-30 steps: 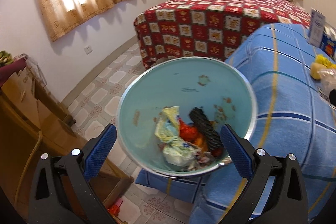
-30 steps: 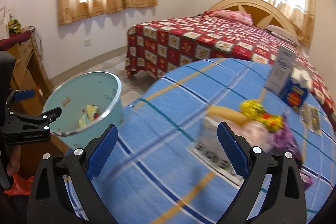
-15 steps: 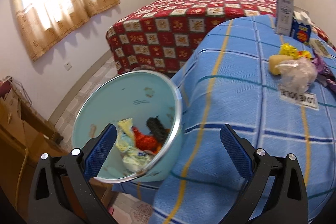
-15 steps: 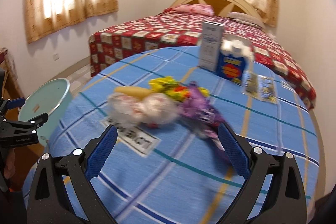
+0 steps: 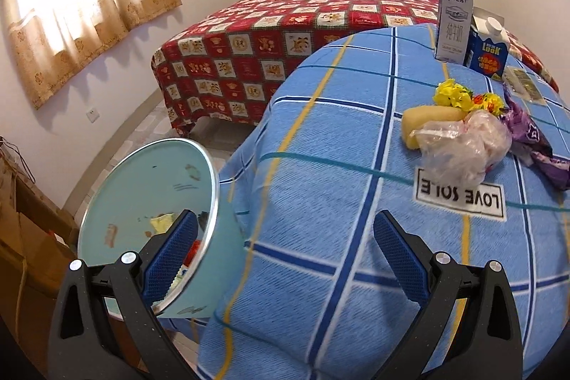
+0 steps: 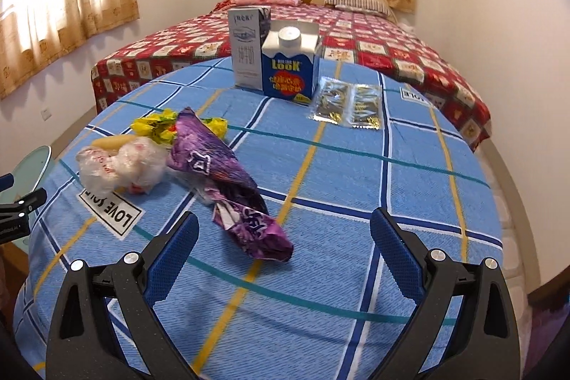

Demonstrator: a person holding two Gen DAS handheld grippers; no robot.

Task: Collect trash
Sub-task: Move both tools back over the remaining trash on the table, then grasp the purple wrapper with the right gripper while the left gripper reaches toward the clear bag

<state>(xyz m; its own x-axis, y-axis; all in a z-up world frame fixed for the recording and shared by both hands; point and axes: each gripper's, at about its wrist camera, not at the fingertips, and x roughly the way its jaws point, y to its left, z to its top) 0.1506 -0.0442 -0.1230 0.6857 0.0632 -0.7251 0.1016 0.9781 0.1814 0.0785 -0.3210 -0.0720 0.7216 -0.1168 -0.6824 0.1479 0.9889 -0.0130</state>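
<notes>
A pale blue trash bin (image 5: 149, 198) with wrappers inside stands beside the round table (image 5: 320, 166) covered in a blue checked cloth. My left gripper (image 5: 285, 255) is open over the table's near edge, next to the bin. On the cloth lie a crumpled clear plastic bag (image 6: 117, 162), a yellow wrapper (image 6: 160, 127), a purple wrapper (image 6: 228, 177), foil sachets (image 6: 347, 104) and two cartons: a blue one (image 6: 290, 70) and a grey one (image 6: 247, 48). My right gripper (image 6: 283, 257) is open, just short of the purple wrapper (image 5: 534, 145), with nothing between its fingers.
A bed (image 6: 374, 41) with a red patterned cover stands behind the table. Curtained windows (image 5: 82, 2) line the walls. A wooden cabinet (image 5: 21, 230) stands left of the bin. Tiled floor (image 5: 142, 127) lies between bed and bin.
Both grippers have swung right, from the bin toward the tabletop. The bin has slid to the left of the left wrist view; the right gripper now faces the purple wrapper.
</notes>
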